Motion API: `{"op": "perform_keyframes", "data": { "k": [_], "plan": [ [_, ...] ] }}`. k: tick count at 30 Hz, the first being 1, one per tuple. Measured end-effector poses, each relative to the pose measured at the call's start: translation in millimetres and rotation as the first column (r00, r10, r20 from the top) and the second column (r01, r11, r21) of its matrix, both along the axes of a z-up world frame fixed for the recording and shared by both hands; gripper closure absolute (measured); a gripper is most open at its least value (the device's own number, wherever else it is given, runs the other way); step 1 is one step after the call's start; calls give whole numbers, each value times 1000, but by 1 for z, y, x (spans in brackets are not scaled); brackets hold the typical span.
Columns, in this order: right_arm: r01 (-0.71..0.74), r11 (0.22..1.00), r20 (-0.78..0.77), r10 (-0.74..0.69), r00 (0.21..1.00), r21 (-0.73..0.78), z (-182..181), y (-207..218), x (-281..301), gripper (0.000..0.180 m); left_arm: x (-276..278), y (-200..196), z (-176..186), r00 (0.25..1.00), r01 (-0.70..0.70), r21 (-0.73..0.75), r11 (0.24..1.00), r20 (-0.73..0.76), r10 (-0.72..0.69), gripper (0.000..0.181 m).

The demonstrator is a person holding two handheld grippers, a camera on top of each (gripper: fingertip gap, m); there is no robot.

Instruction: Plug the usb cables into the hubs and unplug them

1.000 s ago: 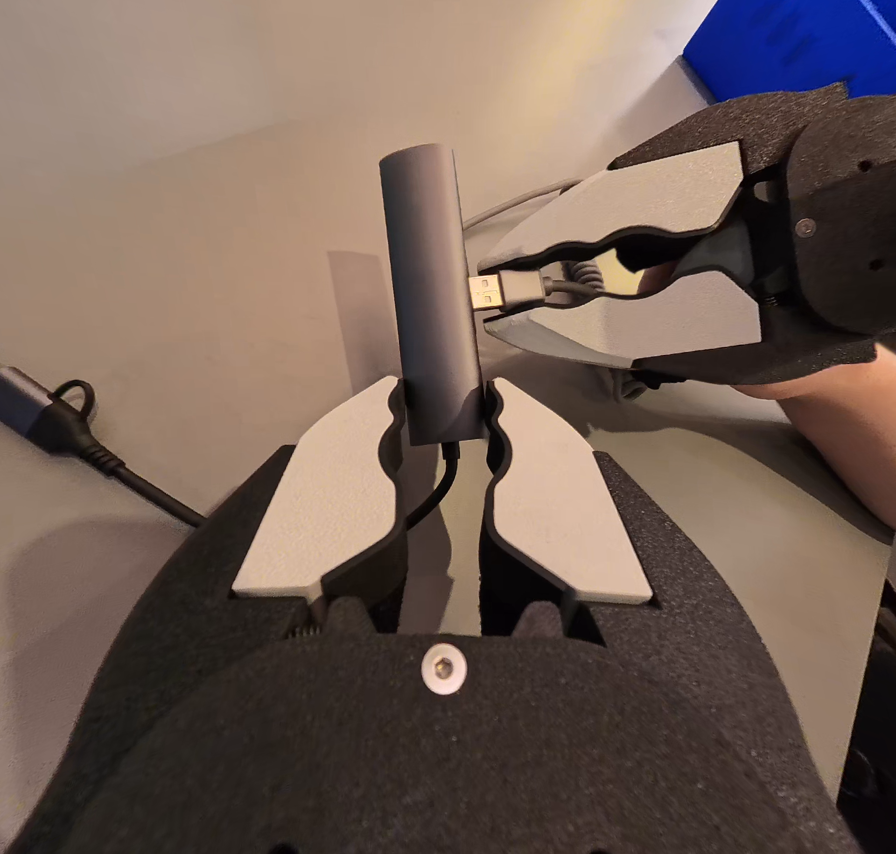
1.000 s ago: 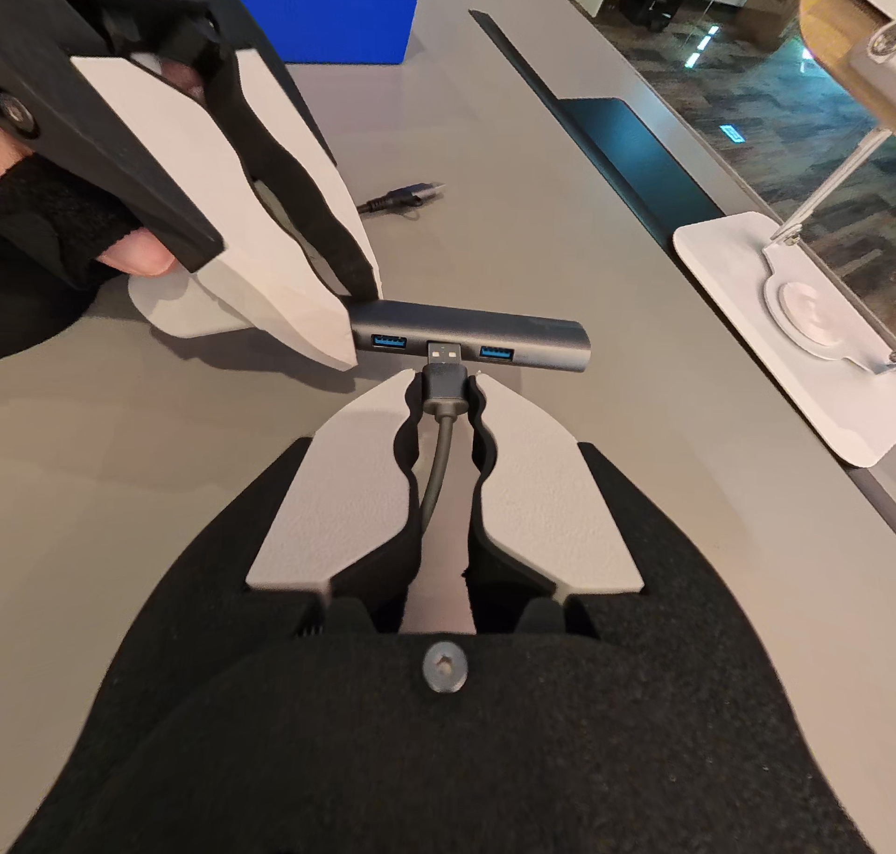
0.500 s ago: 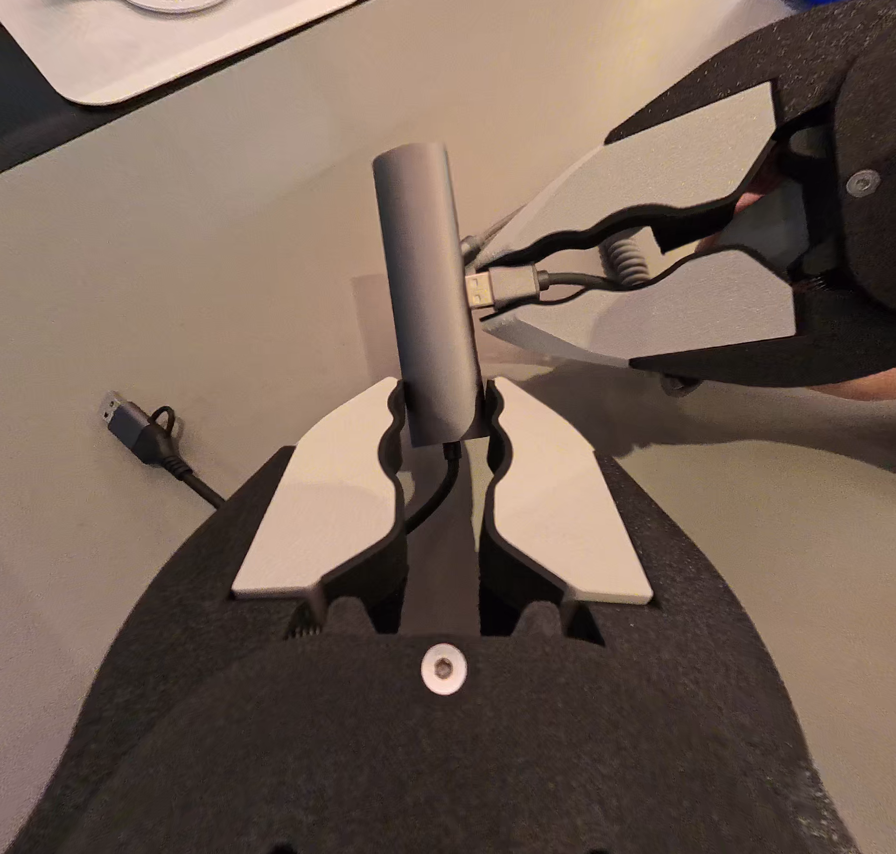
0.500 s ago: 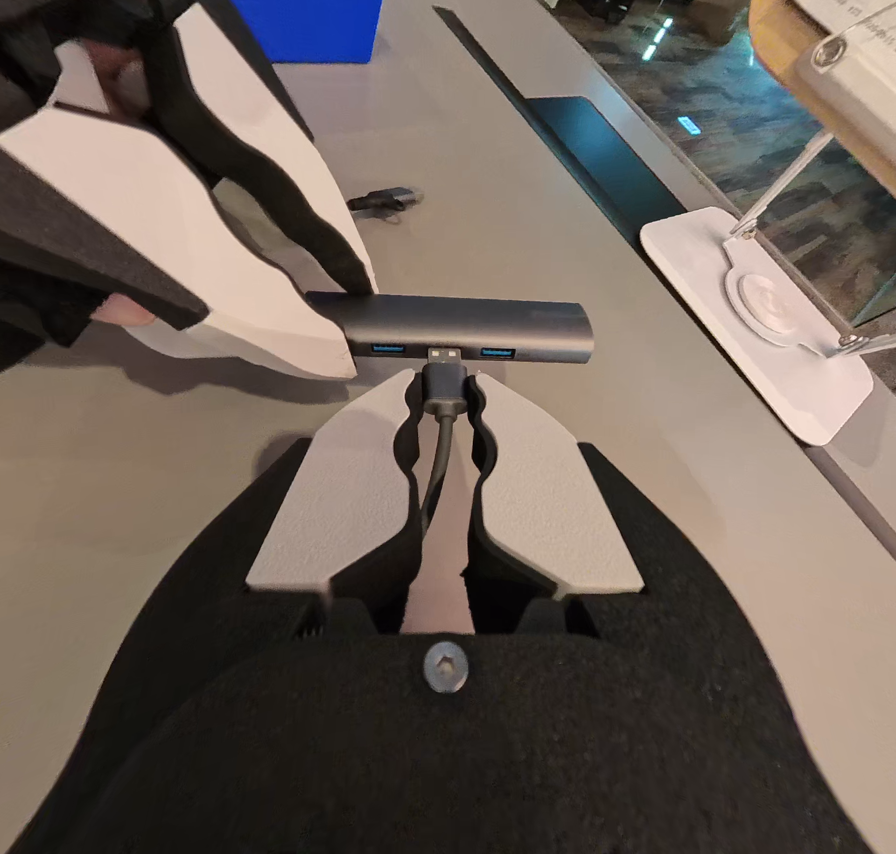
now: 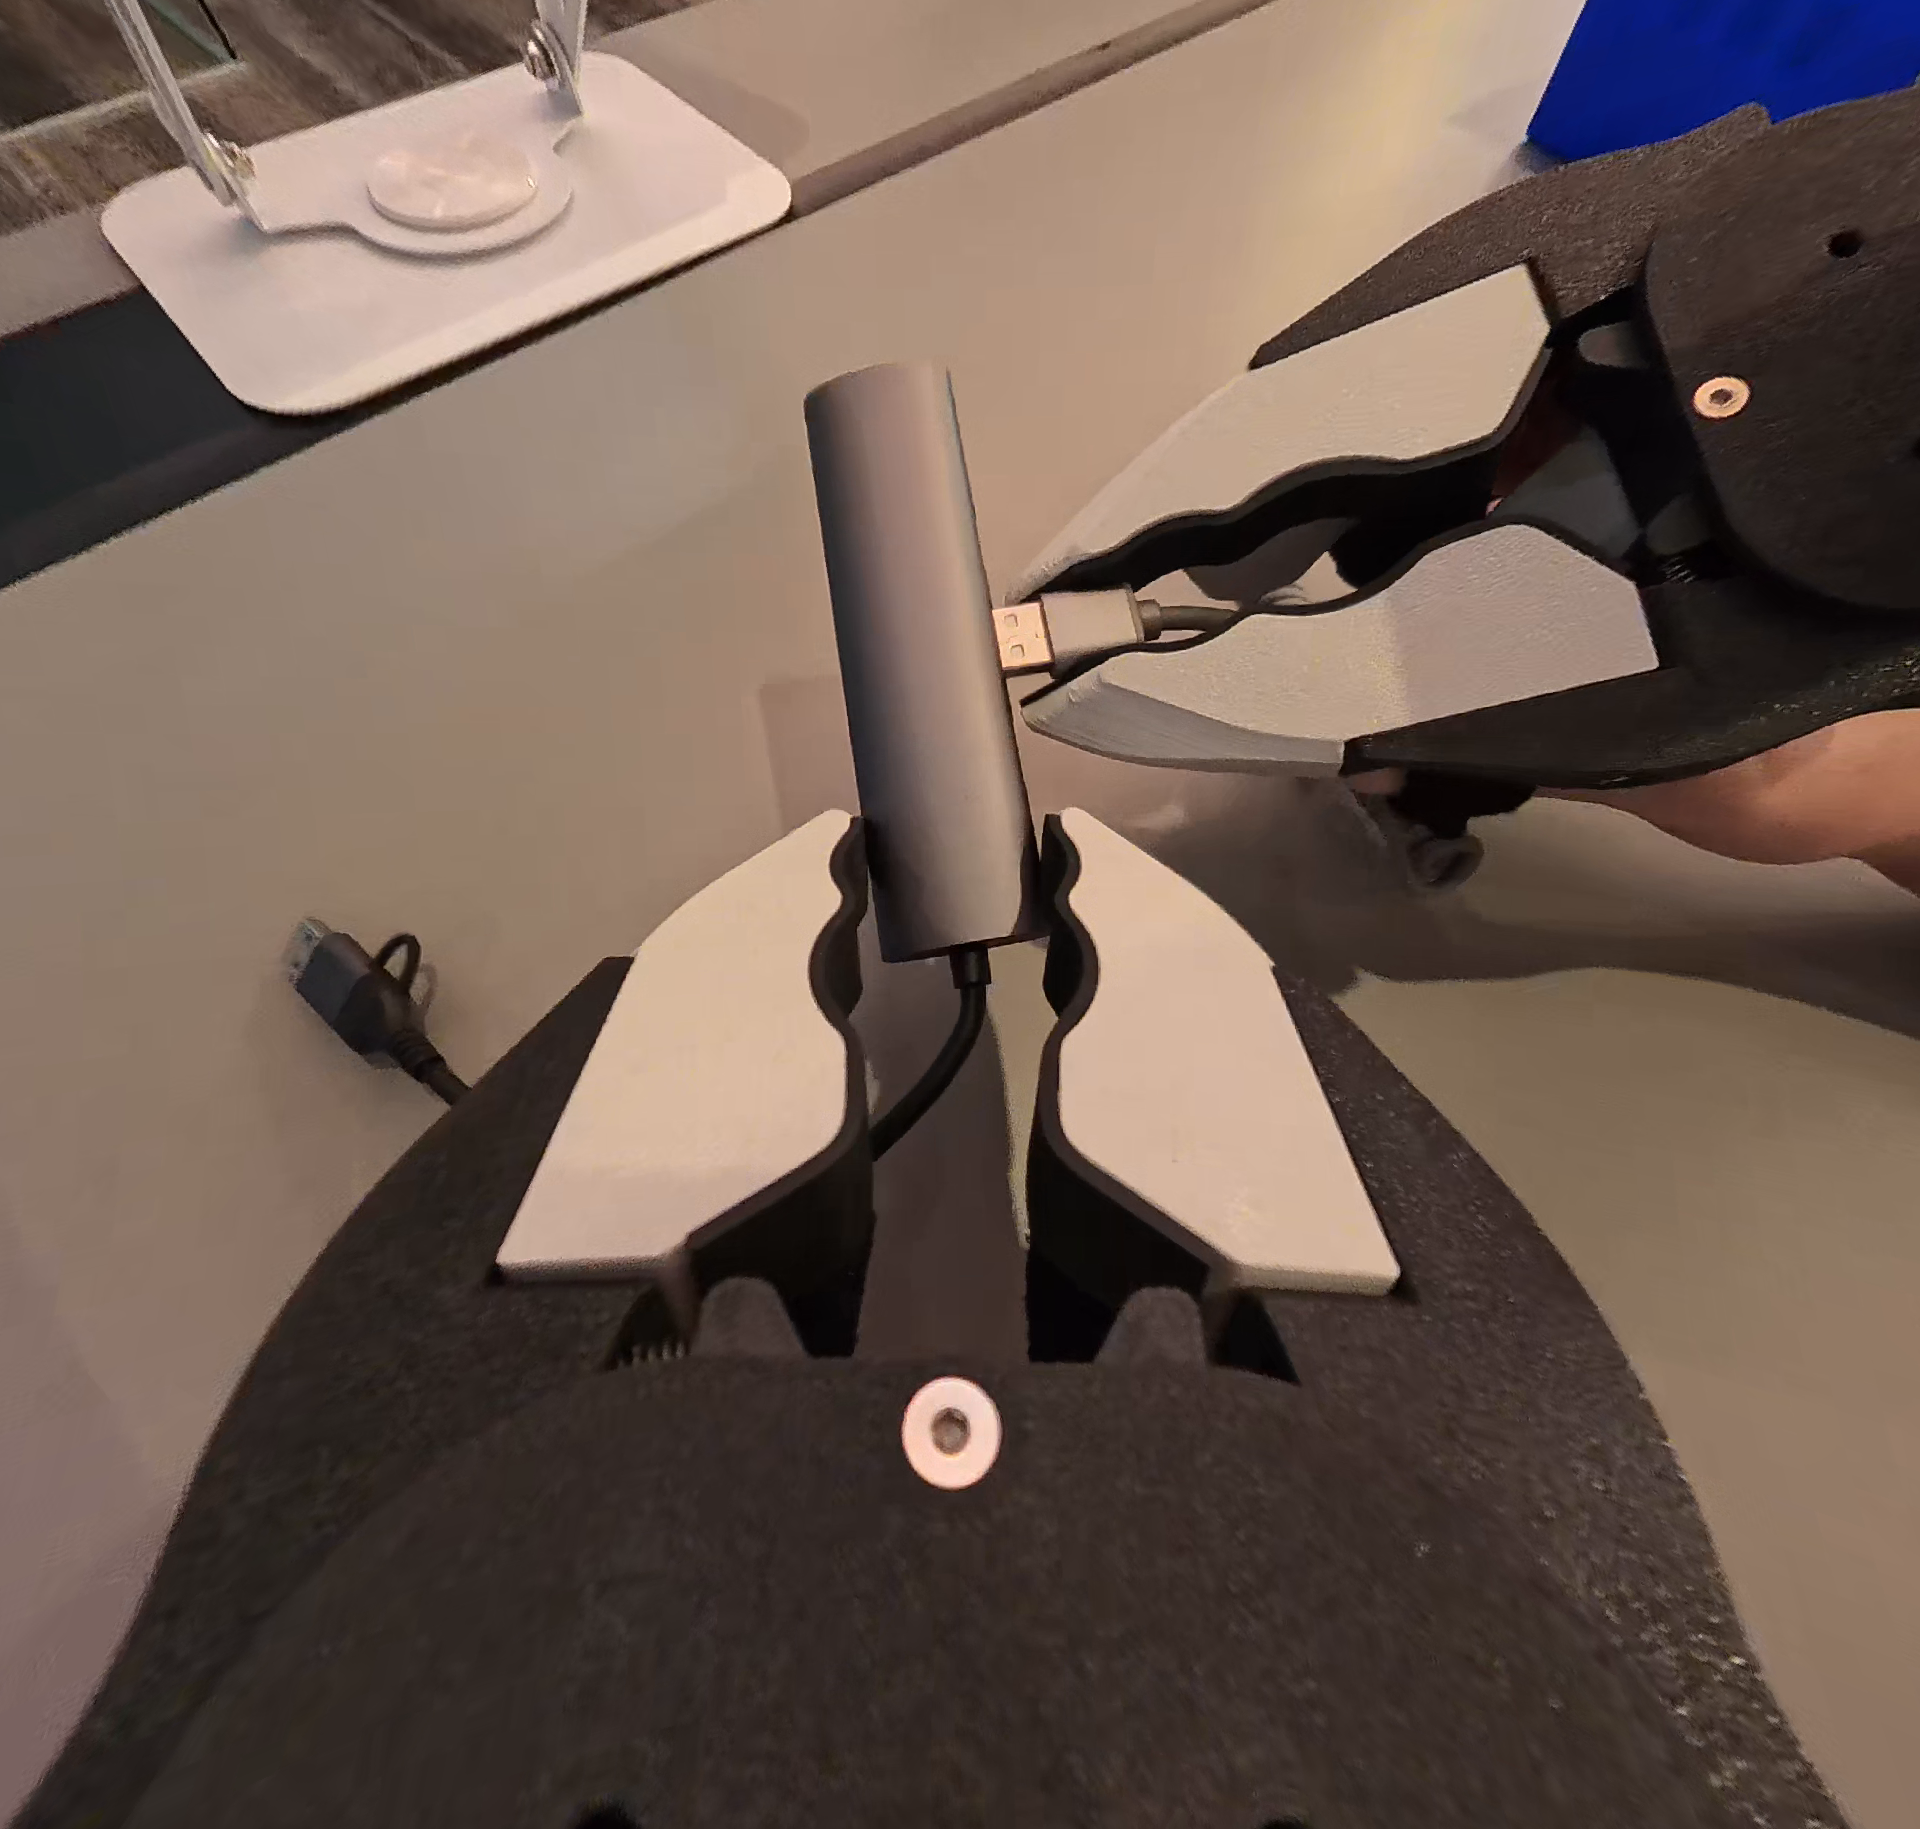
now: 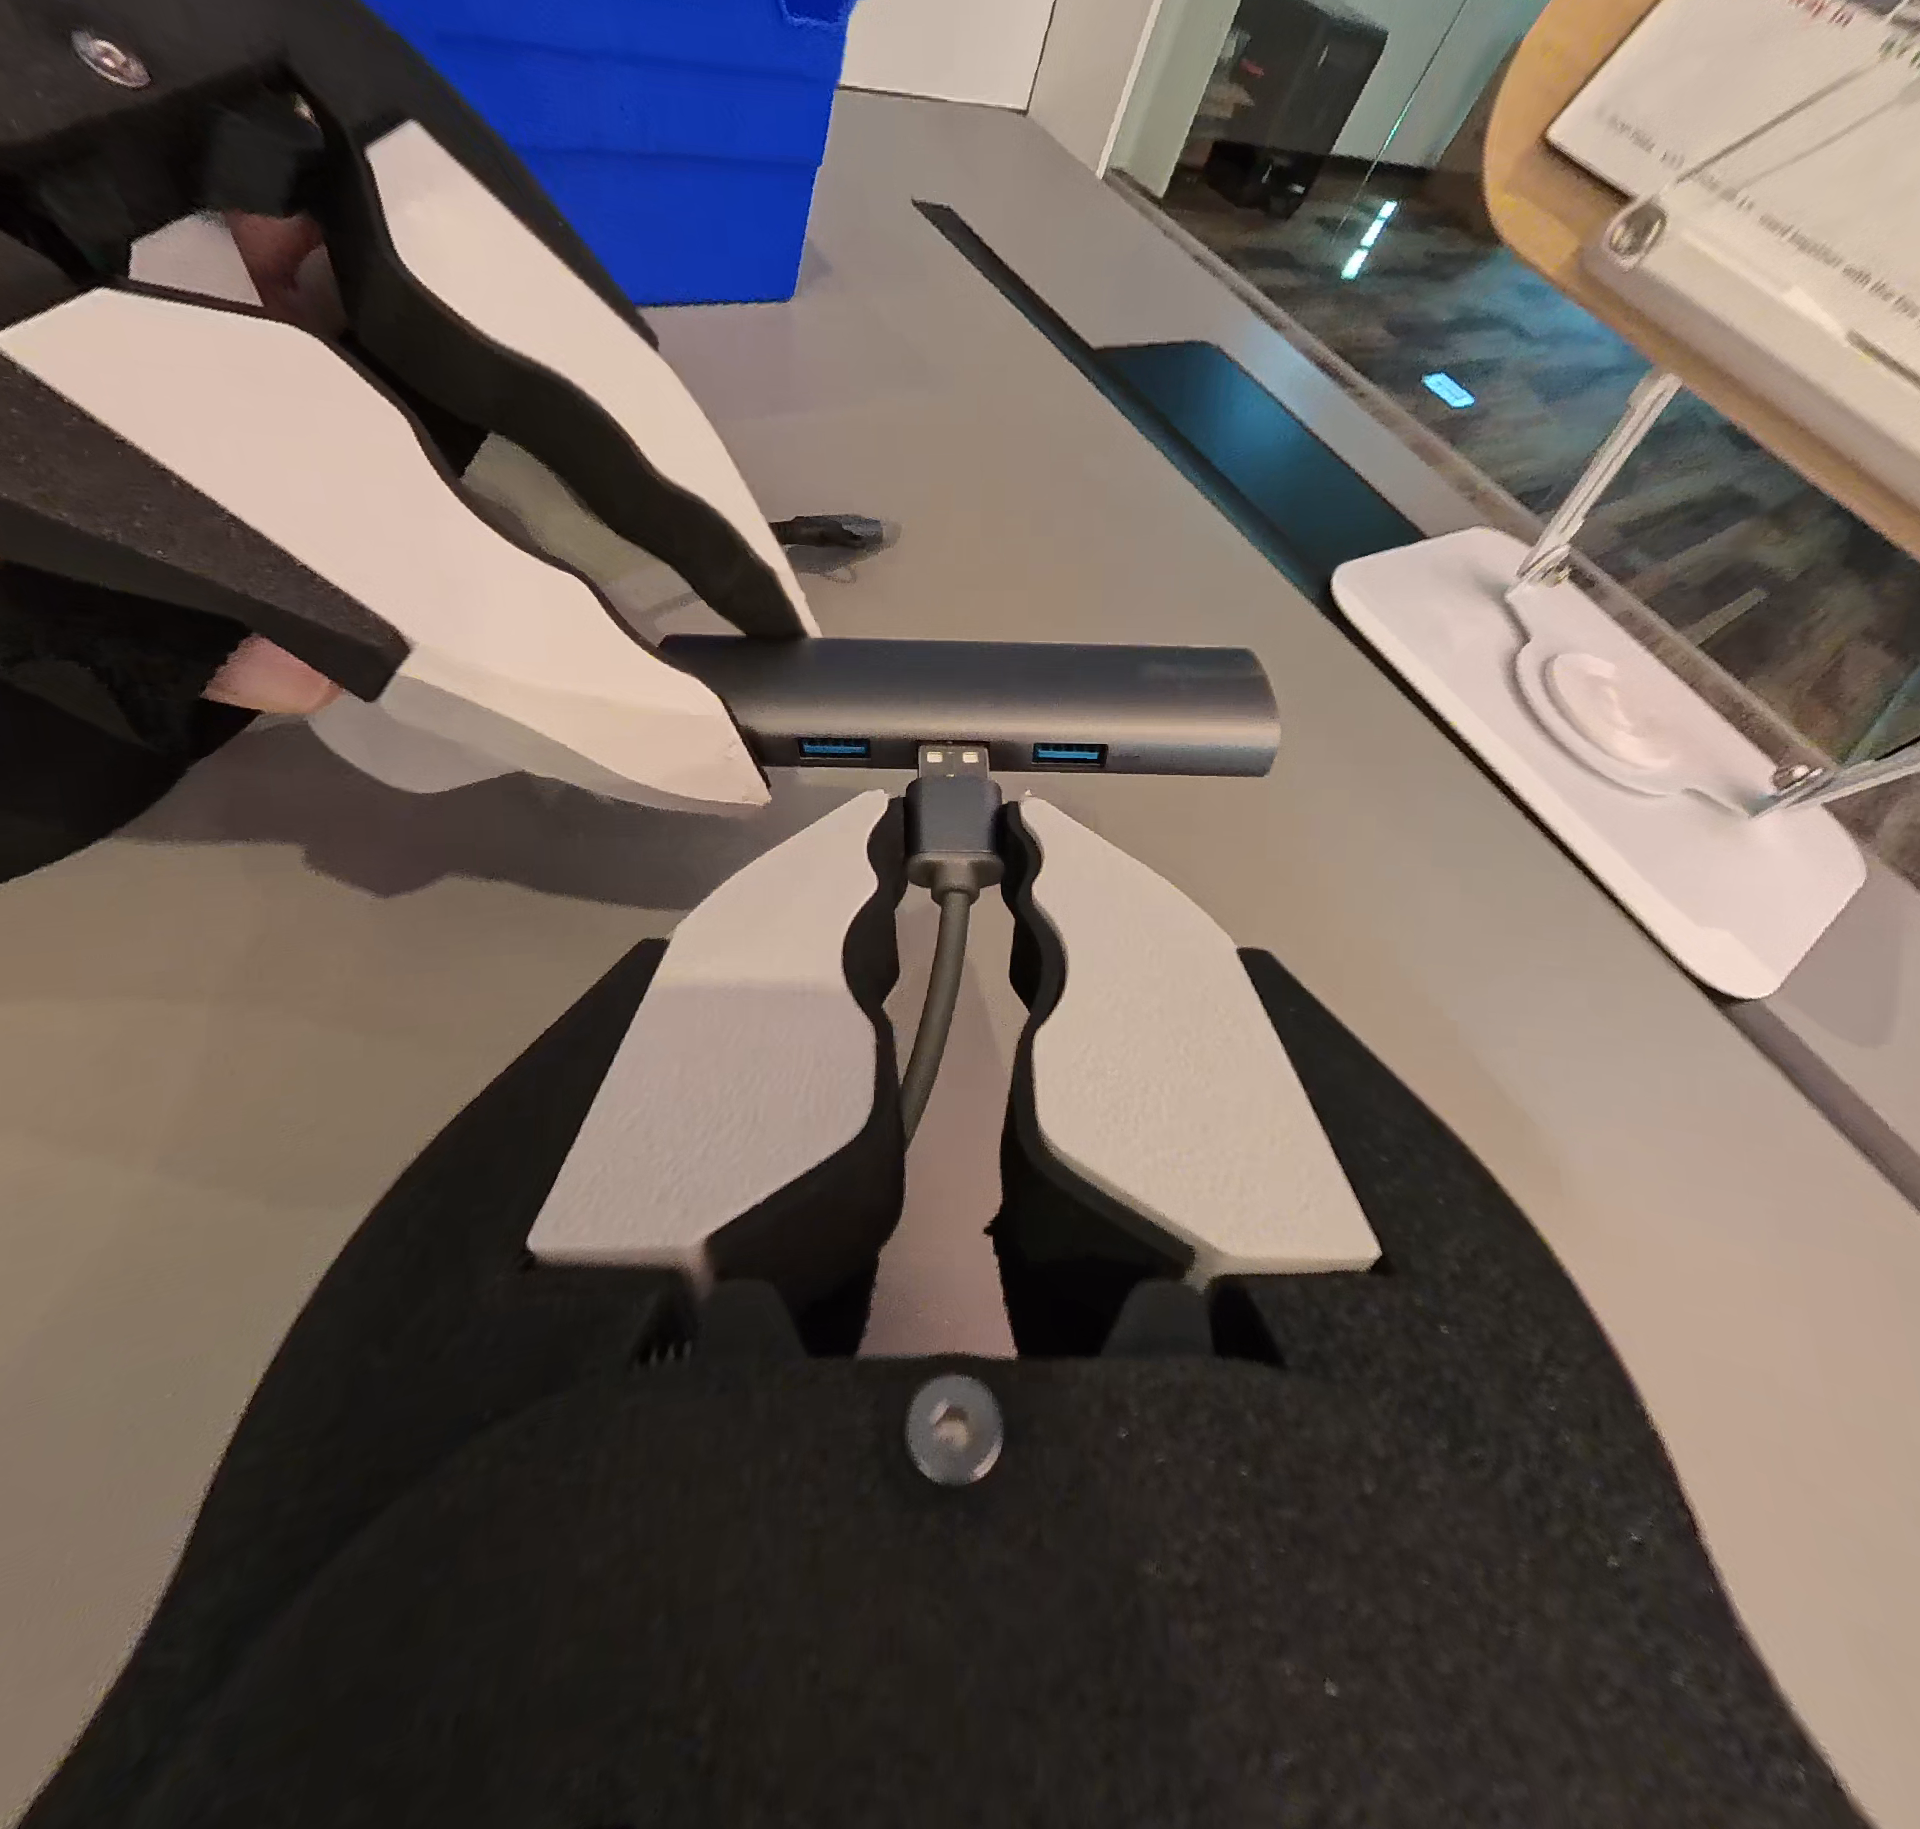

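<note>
My left gripper (image 5: 948, 829) is shut on the cable end of a dark grey USB hub (image 5: 904, 636), which sticks out forward past the fingertips. My right gripper (image 6: 954, 800) is shut on a dark USB plug (image 6: 954, 839). The plug's metal tip meets the hub (image 6: 997, 699) at its middle port, between two blue ports; most of the metal shell still shows. In the left wrist view the right gripper (image 5: 1027, 649) comes in from the right with the plug (image 5: 1081, 626) against the hub's side. In the right wrist view the left gripper (image 6: 784, 709) holds the hub's left end.
The hub's own cable plug (image 5: 343, 990) lies on the grey table (image 5: 416, 699). A white stand base (image 5: 436, 252) sits near the table's edge, beside a dark groove (image 6: 1195, 408). A blue bin (image 6: 644, 117) stands at the back. The white stand base (image 5: 436, 252) lies around 30 cm away from my right fingertips. Look for it in the right wrist view (image 6: 1526, 683) too.
Both grippers have swung together with hub and plug, so the white stand and the loose cable plug have come into view. The plug stays at the hub's side port.
</note>
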State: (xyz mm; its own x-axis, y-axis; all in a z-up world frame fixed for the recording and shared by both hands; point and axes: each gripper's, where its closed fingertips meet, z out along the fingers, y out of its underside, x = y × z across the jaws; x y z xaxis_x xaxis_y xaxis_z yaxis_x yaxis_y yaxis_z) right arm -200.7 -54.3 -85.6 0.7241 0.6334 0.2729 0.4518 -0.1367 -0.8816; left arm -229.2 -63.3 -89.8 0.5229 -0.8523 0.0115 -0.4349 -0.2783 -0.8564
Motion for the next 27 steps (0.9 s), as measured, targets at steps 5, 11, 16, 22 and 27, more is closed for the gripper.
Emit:
{"op": "perform_keyframes", "data": {
  "k": [5, 11, 16, 22, 27],
  "plan": [
    [16, 1000, 20, -16, 1000, 27, 1, 1, 2, 163, 1, 0, 3, 999, -2, 87, 996, -36, 5, 149],
    [32, 998, 5, -32, 999, 48, 4, 0, 1, 163, 2, -1, 6, 998, 10, 146, 989, -66, -1, 149],
    [-65, 995, -7, 65, 998, 72, 8, -5, 1, 163, 1, -5, 9, 993, 54, 229, 972, -111, -29, 149],
    [-6, 998, 24, 4, 1000, 70, 4, -3, 1, 163, 3, -8, 5, 983, 85, 270, 959, -178, -37, 148],
    [8, 996, 32, -11, 999, 92, 7, -2, 0, 163, 3, -7, 8, 987, 66, 267, 962, -159, -24, 149]
  ]
}}
